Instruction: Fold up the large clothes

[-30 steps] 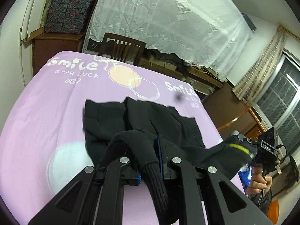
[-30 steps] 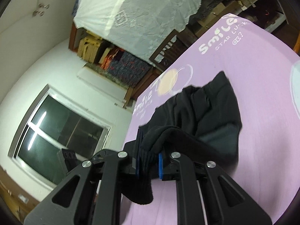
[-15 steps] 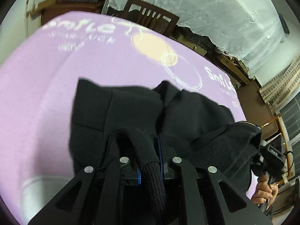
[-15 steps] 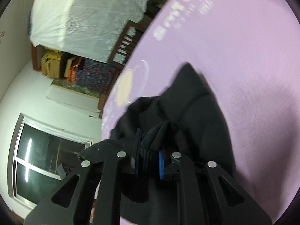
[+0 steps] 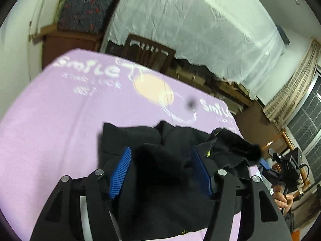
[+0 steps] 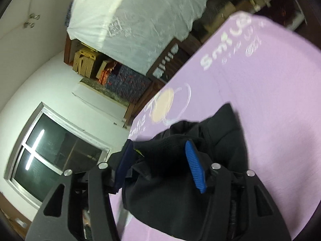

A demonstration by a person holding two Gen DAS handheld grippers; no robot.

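A black garment (image 5: 166,170) lies bunched on the purple sheet (image 5: 50,120) of the table. My left gripper (image 5: 160,170) is open, its blue pads (image 5: 120,172) spread apart with the black cloth lying loose between them. My right gripper (image 6: 160,164) is open too, its blue pads (image 6: 195,170) apart over the same garment (image 6: 180,180), whose far corner (image 6: 228,112) lies flat on the sheet (image 6: 270,100). The right gripper also shows at the right edge of the left wrist view (image 5: 264,163).
A wooden chair (image 5: 146,54) stands at the table's far edge, under a white lace cover (image 5: 190,30). A dark cabinet (image 5: 66,44) with stacked boxes is at the back left. A window (image 6: 50,150) and a curtain (image 5: 291,92) are off to the sides.
Both grippers were shut on folds of the black garment; both have opened and let the cloth go. The garment has dropped onto itself on the sheet.
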